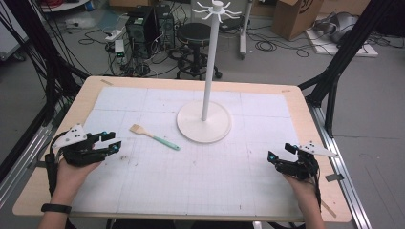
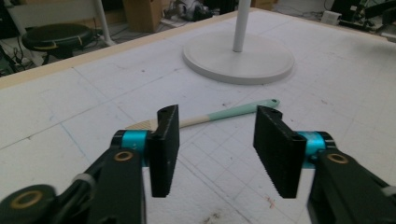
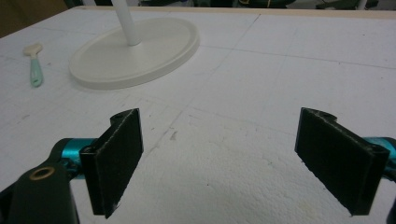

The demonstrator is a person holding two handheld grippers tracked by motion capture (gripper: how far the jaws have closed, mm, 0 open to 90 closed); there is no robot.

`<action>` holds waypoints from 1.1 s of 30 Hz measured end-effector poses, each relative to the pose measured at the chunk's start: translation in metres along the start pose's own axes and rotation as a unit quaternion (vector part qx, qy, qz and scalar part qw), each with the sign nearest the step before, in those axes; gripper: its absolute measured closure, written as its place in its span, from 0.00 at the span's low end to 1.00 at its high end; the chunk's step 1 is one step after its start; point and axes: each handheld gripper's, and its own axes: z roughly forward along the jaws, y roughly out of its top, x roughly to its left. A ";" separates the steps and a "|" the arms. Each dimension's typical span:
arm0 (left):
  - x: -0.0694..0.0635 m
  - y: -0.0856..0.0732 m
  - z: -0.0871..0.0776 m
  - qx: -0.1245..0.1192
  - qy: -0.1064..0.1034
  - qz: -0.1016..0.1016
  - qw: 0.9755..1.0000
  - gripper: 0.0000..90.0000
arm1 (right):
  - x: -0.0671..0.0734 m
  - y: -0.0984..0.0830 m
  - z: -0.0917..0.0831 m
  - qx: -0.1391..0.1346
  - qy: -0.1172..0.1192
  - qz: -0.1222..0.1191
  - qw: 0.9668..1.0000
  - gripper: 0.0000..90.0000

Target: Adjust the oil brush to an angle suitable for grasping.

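Note:
A small brush (image 1: pixel 154 137) with a wooden head and a teal handle lies flat on the white mat, left of the white hook stand (image 1: pixel 191 129). My left gripper (image 1: pixel 112 141) hovers at the mat's left edge, pointing toward the brush. In the left gripper view the left gripper (image 2: pixel 218 114) is open with nothing between its pads, and the brush (image 2: pixel 243 109) lies just beyond its tips. My right gripper (image 1: pixel 281 151) rests near the front right of the mat. In the right gripper view the right gripper (image 3: pixel 222 116) stands wide open and empty, with the brush (image 3: pixel 35 70) far off to the left.
The stand's round base (image 2: pixel 238 60) and tall pole (image 1: pixel 208 71) occupy the middle back of the mat, with hooks at the top. The wooden table edge (image 1: pixel 305 114) frames the mat. A stool (image 1: pixel 195 33) and computer gear stand on the floor behind.

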 end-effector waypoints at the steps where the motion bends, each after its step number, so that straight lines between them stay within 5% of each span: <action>1: 0.002 -0.001 -0.001 -0.002 0.000 -0.004 1.000 0.49 | 0.000 0.000 0.000 0.000 0.000 -0.001 1.000 0.16; 11: 0.012 -0.007 -0.012 -0.021 0.013 -0.019 1.000 0.30 | 0.000 0.000 0.001 0.000 -0.001 0.001 1.000 0.16; 33: 0.014 -0.006 -0.012 -0.024 0.016 -0.022 0.999 0.22 | -0.001 0.000 0.001 0.002 0.001 0.000 1.000 0.16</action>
